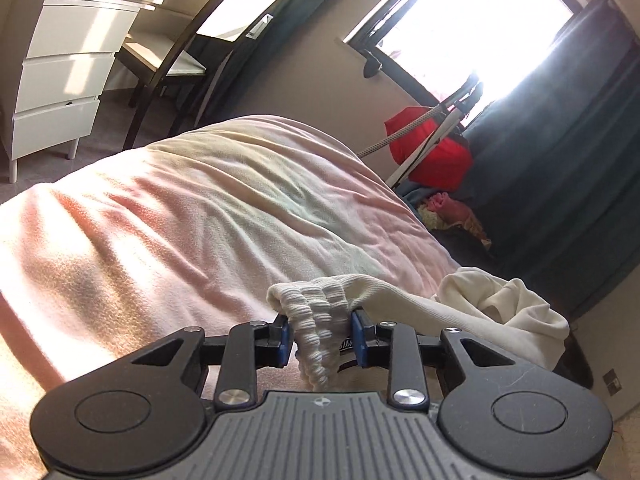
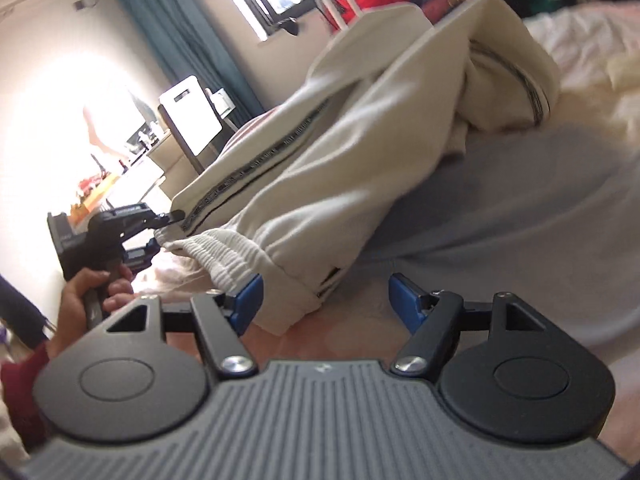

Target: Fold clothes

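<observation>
1. Left tool (image 1: 320,330) is gripping the ribbed waistband (image 1: 316,320) of the cream trousers (image 2: 340,152), pads pressing on it
2. Right tool (image 2: 326,300) is standing wide, nothing clamped; waistband corner is lying between its pads
3. Trousers are lying across the bed (image 1: 180,216), bunching at the far end

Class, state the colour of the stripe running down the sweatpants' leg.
The stripe is dark, black-looking, on cream sweatpants; the right wrist view shows it best.

White drawer unit (image 1: 60,76), dark chair (image 1: 172,60), teal curtains (image 1: 560,184), bright window (image 1: 480,32), red bag (image 1: 432,152).
</observation>
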{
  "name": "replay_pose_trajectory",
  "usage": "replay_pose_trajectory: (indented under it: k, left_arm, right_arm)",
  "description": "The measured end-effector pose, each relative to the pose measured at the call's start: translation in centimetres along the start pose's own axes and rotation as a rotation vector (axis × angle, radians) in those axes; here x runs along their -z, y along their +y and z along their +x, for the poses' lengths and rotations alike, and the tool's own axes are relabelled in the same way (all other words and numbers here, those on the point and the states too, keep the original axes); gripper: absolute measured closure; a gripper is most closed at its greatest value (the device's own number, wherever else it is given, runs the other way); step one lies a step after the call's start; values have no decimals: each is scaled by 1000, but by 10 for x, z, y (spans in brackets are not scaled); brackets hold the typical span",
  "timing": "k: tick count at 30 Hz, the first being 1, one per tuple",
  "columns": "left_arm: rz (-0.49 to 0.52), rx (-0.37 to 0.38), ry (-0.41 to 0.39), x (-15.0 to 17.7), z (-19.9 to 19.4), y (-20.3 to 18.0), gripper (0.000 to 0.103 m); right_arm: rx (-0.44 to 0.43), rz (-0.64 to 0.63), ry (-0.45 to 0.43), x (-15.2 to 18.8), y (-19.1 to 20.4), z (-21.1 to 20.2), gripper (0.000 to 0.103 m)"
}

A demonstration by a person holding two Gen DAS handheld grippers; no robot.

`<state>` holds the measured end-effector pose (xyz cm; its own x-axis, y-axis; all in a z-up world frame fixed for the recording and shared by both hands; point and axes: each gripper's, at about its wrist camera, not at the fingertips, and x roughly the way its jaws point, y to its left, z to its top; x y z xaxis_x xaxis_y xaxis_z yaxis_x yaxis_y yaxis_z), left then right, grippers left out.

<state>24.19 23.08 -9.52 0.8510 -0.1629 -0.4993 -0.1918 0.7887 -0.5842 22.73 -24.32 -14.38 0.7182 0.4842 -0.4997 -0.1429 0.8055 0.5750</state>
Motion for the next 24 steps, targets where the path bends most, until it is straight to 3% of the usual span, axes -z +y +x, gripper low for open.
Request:
replay_pose_trajectory:
  k: [2,7,12,15,16,21,22,23,24]
  left_arm:
    - [13,-4,-5,1,-1,-3,72]
    - [6,-6,-2,2,1,-2,72]
    - [3,-18,-2,3,2,-2,72]
    - [14,-25,-2,4,2,-3,71]
    - [20,-28,-1,4,2,-3,71]
    - [32,-27,0,3,3,-4,71]
    - [30,-27,0,3,4,-4,71]
    - [28,-26,0,3,4,-3,71]
    - [30,-20,0,3,3,-4,71]
  right_arm:
    - [-46,120,17,2,-16,13,31]
    - [-168,266,-33,-2,-29,35,32]
    - [-316,570,-7,9,-57,46,31]
    - [-369,664,11,11,-63,46,26]
    - [-369,666,19,11,-62,47,24]
    - [-202,411,85,9,-34,56,31]
    - [-187,371,88,8,-29,56,40]
    - [-161,323,88,8,-23,54,55]
    - [-141,280,77,7,-18,51,63]
